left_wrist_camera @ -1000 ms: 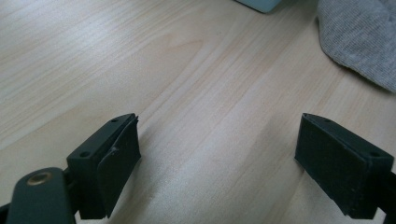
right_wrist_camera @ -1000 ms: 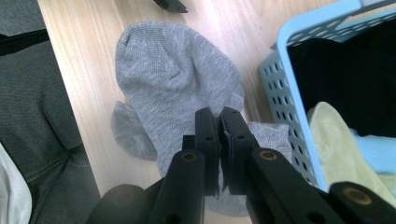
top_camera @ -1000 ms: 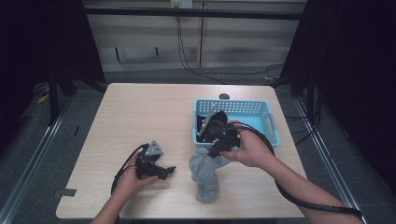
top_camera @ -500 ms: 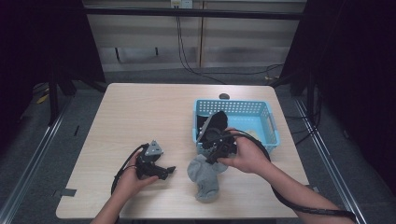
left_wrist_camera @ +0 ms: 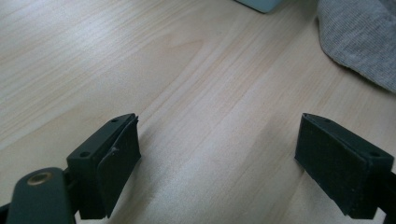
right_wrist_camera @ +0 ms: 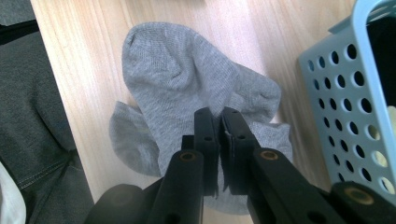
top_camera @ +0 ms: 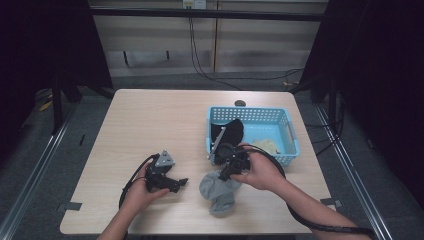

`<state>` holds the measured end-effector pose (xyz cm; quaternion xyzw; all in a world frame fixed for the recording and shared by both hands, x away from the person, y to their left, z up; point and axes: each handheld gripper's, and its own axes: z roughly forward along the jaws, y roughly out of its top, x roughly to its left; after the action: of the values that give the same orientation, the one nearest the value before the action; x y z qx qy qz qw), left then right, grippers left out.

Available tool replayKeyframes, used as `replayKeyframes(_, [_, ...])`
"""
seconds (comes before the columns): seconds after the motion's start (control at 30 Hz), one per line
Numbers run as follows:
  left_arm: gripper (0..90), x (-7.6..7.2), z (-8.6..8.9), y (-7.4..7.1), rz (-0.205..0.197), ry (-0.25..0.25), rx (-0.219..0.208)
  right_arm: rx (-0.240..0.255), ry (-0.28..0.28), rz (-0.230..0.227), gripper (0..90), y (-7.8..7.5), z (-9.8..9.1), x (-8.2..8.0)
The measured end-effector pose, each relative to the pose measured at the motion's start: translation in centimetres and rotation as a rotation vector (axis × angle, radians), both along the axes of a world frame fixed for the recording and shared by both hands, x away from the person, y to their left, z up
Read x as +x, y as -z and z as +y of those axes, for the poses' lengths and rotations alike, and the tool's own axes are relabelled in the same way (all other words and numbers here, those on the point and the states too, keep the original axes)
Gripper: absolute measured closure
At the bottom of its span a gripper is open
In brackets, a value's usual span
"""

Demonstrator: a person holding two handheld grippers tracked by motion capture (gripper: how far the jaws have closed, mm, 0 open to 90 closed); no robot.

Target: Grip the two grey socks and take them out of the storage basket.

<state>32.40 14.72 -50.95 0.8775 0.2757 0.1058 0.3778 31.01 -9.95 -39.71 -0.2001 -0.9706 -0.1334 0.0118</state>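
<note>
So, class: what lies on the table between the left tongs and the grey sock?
Nothing: in the high view, bare wooden table separates the left tongs from the grey sock. The left gripper view shows bare wood too.

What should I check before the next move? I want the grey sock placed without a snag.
1. Right gripper grips the sock: cannot tell; its jaws are shut over the sock, but no fabric shows clearly between the pads.
2. Sock on the table: ok, most of it lies bunched on the wood by the front edge.
3. Sock clear of the basket: ok, it lies outside, beside the near wall.
4. Left gripper out of the way: ok, its jaws are open over bare wood, apart from the sock.
5. Cable clear of the sock: ok, it trails along the right forearm.
</note>
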Motion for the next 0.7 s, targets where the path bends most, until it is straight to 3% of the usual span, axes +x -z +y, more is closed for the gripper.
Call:
replayKeyframes(0.37, [13.1, 0.0, 0.0, 0.0, 0.000, 0.001, 0.000, 0.044, 0.035, -0.002, 61.5, -0.1, -0.5, 0.0])
replayKeyframes(0.7, [13.2, 0.0, 0.0, 0.0, -0.001, 0.000, 0.000, 0.056, 0.065, 0.003, 50.0, 0.0, -1.8, -0.1])
